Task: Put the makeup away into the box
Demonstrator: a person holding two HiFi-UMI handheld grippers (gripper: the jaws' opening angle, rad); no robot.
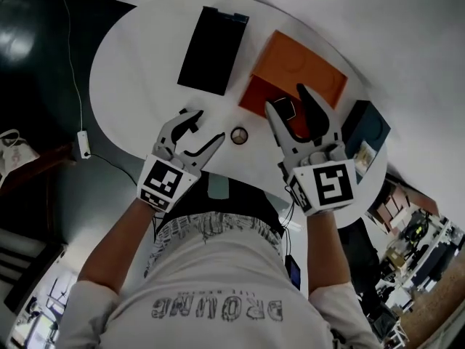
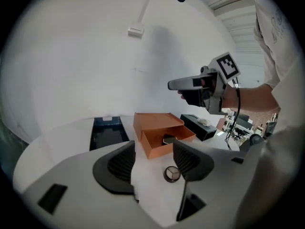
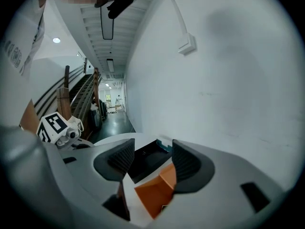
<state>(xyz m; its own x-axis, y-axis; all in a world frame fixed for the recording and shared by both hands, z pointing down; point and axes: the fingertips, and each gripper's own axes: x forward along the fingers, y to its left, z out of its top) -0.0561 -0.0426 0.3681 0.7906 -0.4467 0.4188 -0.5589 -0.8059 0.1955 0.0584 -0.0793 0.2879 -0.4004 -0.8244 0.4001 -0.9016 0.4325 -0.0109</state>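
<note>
**Operator:** Two grippers: what is the state of the fingers?

**Technician:** On the left gripper (image 1: 207, 127) the fingers (image 2: 119, 165) stand apart and grip nothing. On the right gripper (image 1: 285, 98) the fingers (image 3: 188, 163) stand apart and empty, above the open orange cardboard box (image 1: 256, 94).

**Operator:** Makeup location?

**Technician:** The small round dark-rimmed compact (image 1: 239, 135) lies on the white round desk (image 1: 138, 57), just right of the left gripper and near the box. A dark square case (image 2: 169, 139) sits inside the box.

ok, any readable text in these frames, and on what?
"DROUNG", roughly: large upside-down print on the shirt; unsure.
Smaller line beside it: too small to read.
Left cube marker, right cube marker: square patterns, no words.
Label on the dark box: blurred.
</note>
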